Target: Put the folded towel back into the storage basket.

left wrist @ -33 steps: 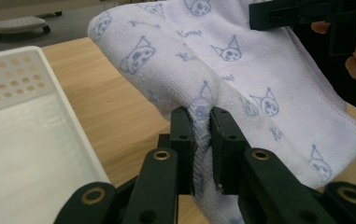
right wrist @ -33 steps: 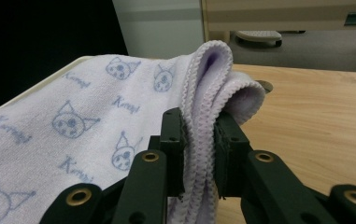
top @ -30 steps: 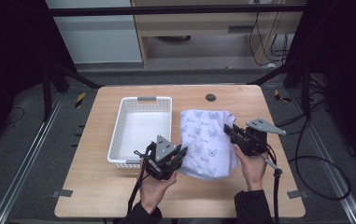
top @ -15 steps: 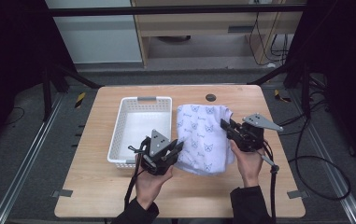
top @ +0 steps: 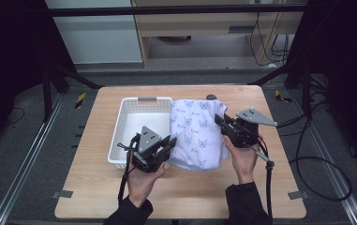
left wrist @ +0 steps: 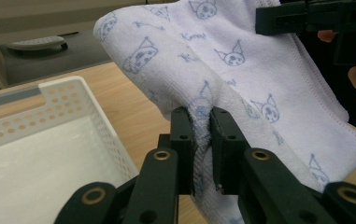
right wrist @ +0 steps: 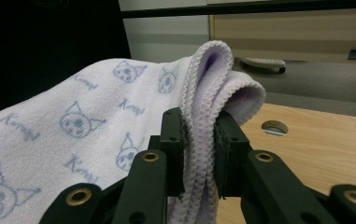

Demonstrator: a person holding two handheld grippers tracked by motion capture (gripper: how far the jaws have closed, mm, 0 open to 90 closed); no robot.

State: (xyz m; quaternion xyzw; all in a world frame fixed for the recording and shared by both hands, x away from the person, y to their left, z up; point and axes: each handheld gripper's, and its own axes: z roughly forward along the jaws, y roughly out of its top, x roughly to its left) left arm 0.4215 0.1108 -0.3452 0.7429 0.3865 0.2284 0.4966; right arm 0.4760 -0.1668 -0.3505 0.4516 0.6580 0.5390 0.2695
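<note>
A wooden table (top: 96,197) sits in a dark room, in the middle of the high view. On it, left of the middle, is a white plastic basket with holes (top: 141,124). The left gripper (left wrist: 201,149) is clamped tight on one edge of the soft white towel with blue cat faces (top: 197,133). The right gripper (right wrist: 199,154) pinches the folded edge too. A second ago the towel lay lower; now both hands have lifted it a bit. It looks ready to go into the basket beside it.
</note>
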